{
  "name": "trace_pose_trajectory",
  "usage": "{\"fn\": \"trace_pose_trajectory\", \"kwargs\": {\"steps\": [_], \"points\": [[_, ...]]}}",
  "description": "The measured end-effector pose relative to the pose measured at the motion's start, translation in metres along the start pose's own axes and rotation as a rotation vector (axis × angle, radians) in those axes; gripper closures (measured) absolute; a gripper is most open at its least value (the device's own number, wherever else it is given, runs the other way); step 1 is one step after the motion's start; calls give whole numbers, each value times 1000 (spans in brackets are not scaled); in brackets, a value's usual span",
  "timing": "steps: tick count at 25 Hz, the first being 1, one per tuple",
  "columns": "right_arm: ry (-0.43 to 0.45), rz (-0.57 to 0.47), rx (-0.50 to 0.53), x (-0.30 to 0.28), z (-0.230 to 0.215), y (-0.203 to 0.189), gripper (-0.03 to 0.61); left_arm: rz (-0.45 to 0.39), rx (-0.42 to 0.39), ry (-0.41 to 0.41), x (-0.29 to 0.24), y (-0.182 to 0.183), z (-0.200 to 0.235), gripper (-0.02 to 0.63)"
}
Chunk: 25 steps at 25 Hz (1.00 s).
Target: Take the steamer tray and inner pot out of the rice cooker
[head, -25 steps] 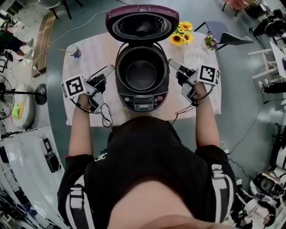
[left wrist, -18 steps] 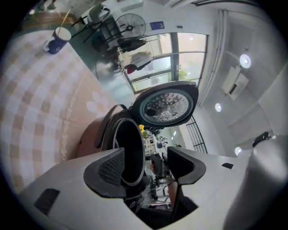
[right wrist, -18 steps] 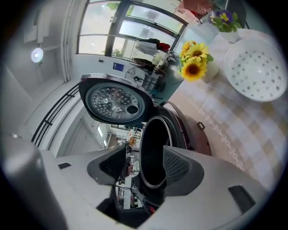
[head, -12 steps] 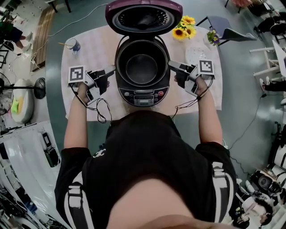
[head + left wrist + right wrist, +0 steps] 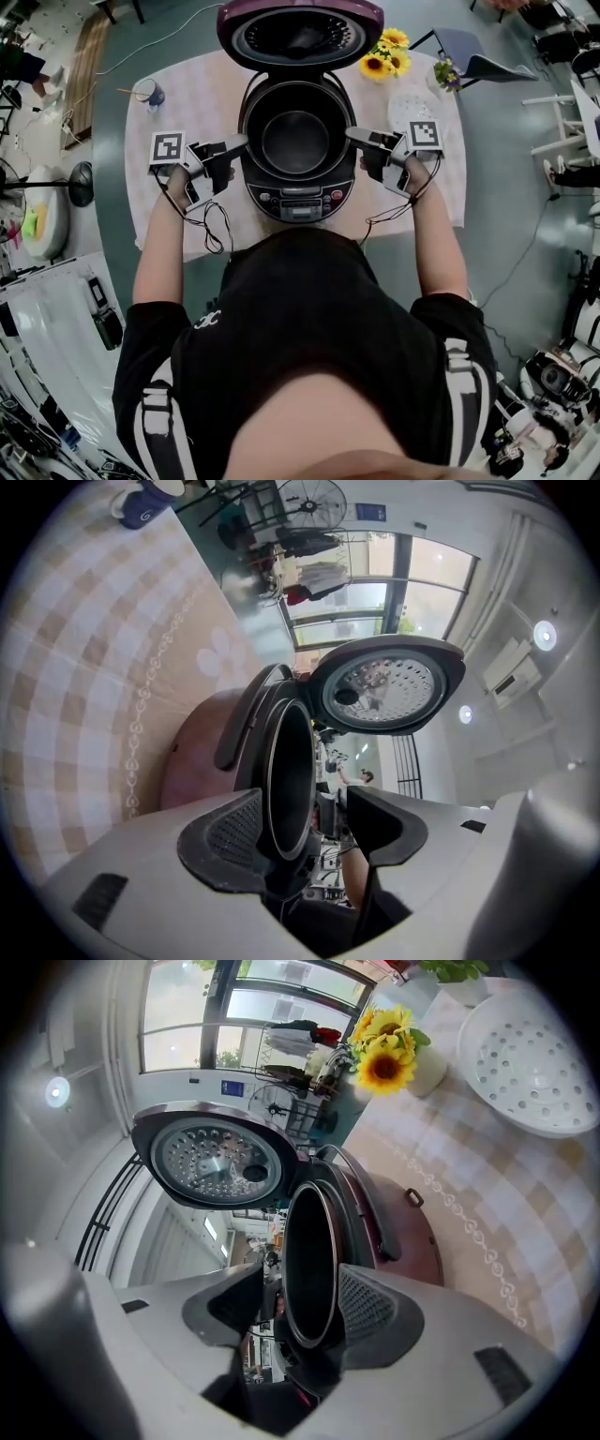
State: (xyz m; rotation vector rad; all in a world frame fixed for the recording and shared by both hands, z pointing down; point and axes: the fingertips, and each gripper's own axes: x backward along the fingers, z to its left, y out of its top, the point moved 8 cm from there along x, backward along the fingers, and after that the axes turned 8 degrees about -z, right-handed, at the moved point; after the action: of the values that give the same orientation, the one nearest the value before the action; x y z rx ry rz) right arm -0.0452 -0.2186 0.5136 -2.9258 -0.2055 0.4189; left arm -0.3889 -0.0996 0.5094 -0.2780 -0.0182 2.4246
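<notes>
The rice cooker (image 5: 298,192) stands open on the table with its lid (image 5: 300,33) tipped back. The dark inner pot (image 5: 295,141) sits inside it. My left gripper (image 5: 239,145) is at the pot's left rim and my right gripper (image 5: 356,136) at its right rim. In the left gripper view the pot rim (image 5: 286,761) runs between the open jaws of the left gripper (image 5: 305,813), with a gap still showing. The right gripper (image 5: 300,1302) straddles the rim (image 5: 309,1251) the same way. The white perforated steamer tray (image 5: 534,1063) lies on the cloth to the right (image 5: 403,105).
A vase of sunflowers (image 5: 386,58) and a small plant (image 5: 442,77) stand at the table's back right. A blue cup (image 5: 150,94) sits at the back left. A chair (image 5: 478,70) stands beyond the right corner. Cables hang from both grippers over the table's front edge.
Both grippers have dropped lower and closed in on the pot's rim from either side. Each has rolled so that its marker cube faces up.
</notes>
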Motion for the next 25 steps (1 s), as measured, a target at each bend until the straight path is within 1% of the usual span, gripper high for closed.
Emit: {"fn": "trace_pose_trajectory", "kwargs": {"steps": [5,9,10,11,12,14,16,17,20,23,25], "points": [[-2,8,-1,-3,2,1,347,30,-7,-3,-10,0,-3,347],[-30,14,12,-5,-1,6,353,63,-32,11,-19,5,-4,353],[-43,15,17,-5,-3,6,378,71,-39,20,-20,5,-4,356],[-68,15,28,-3,-5,6,419,78,-47,31,-20,5,-3,369],[-103,12,43,-2,-8,5,468,83,-54,51,-19,5,-2,396],[-170,0,71,-1,-12,3,572,88,-63,122,-19,5,3,476],[-199,-8,86,-2,-13,3,572,91,-70,201,-18,8,10,583],[-200,-9,78,-4,-13,2,572,93,-71,224,-17,9,12,600],[-191,-11,58,-7,-10,0,571,93,-66,232,-15,10,14,601],[-215,-15,107,-5,-13,3,572,83,-64,218,-14,10,15,604],[-224,-31,108,-5,-12,2,572,85,-52,194,-14,11,17,604]]}}
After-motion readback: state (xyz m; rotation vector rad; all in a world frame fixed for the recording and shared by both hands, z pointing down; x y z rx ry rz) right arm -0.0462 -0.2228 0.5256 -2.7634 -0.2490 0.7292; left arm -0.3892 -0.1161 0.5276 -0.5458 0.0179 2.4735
